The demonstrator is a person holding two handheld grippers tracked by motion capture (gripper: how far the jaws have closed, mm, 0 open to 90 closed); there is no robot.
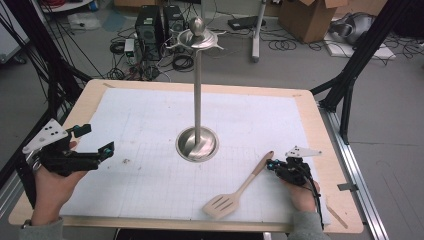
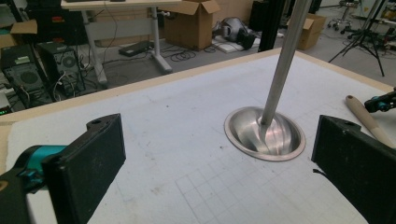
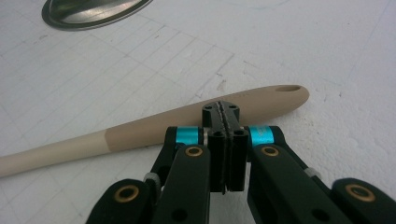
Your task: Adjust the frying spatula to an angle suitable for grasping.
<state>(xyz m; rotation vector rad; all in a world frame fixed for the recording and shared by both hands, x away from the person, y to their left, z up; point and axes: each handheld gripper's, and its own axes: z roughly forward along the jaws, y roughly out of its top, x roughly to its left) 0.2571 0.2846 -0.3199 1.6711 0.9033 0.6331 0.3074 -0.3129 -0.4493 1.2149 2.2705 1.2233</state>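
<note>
The person's forearms and hands are coming in over the near edge of the bench (image 1: 320, 107), which is carrying a white gridded sheet (image 1: 150, 115). The tall metal utensil stand (image 1: 198, 100) is standing upright near the middle of the sheet, its hooks at the top all bare. The slotted spatula (image 1: 235, 192) is lying flat toward the near right corner, head pointing at the near edge, handle slanting away toward the right edge; the hanging hole in the handle end (image 3: 288, 88) is showing clearly. The left gripper (image 1: 97, 140) is hovering by the left edge with jaws standing wide apart and nothing between them, aimed at the stand's base (image 2: 265, 134). The right gripper (image 3: 223, 114) is resting at the handle end with jaws pressed together, tips just at the handle but not around it. Judgement: early stage; spatula not yet grasped or lifted, hanging on the stand entirely left to do.
</note>
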